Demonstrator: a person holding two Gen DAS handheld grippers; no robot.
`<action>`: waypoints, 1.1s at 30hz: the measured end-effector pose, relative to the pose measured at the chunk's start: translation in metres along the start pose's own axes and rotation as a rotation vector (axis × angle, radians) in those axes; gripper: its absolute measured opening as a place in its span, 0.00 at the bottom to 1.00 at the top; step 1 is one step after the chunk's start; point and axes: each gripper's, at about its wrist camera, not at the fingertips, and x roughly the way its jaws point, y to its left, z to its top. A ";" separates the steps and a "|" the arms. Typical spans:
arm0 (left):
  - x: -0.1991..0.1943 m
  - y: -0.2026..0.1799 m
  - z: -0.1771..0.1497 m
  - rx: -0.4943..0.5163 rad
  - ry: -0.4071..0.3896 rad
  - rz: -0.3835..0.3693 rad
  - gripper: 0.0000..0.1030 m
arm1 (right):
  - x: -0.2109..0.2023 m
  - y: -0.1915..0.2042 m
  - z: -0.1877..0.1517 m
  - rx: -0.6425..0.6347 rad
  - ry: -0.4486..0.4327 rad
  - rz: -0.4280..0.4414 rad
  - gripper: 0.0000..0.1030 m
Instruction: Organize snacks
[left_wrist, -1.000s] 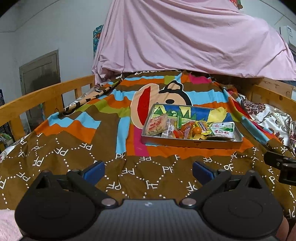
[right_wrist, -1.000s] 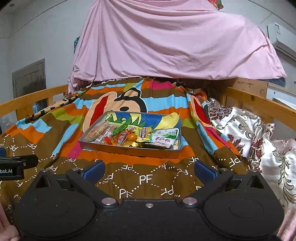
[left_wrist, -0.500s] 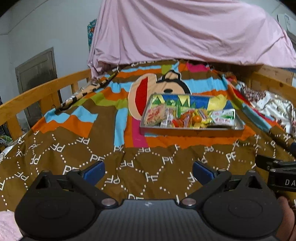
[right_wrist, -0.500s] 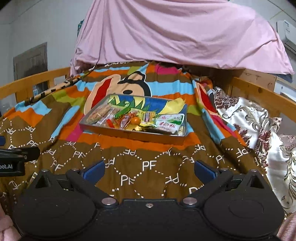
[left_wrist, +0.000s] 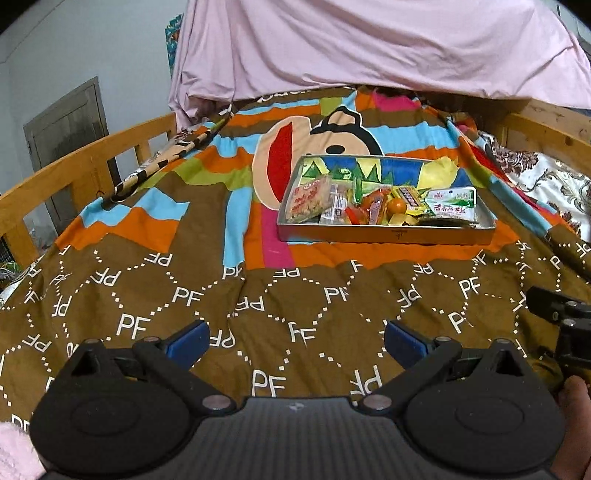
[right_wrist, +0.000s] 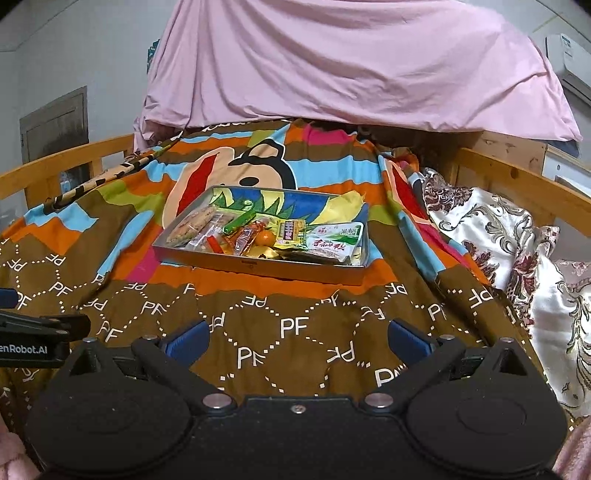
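Metal tray (left_wrist: 384, 235) sits on the brown-and-striped blanket (left_wrist: 184, 295) covering the bed, well ahead of both tools, its near half crowded with snack packets (left_wrist: 369, 206): a clear cracker pack (left_wrist: 308, 197) at left, a white-green pouch (left_wrist: 452, 203) at right, a small orange (left_wrist: 397, 206) between. Left hand-held gripper (left_wrist: 295, 341) and right hand-held gripper (right_wrist: 297, 338) both hang over the blanket, blue-padded fingers spread wide, nothing in them. Pink sheet (right_wrist: 351, 62) is draped behind, wooden rail (left_wrist: 74, 166) at left.
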 end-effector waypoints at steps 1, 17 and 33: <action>0.000 -0.001 0.001 0.000 -0.001 -0.004 1.00 | 0.001 0.000 0.000 0.001 0.001 -0.002 0.99; -0.006 0.002 0.007 -0.064 -0.129 -0.051 1.00 | -0.006 -0.002 0.000 0.025 -0.067 -0.031 0.99; -0.009 0.000 0.003 -0.058 -0.132 -0.045 1.00 | -0.011 -0.003 0.000 0.037 -0.092 -0.034 0.99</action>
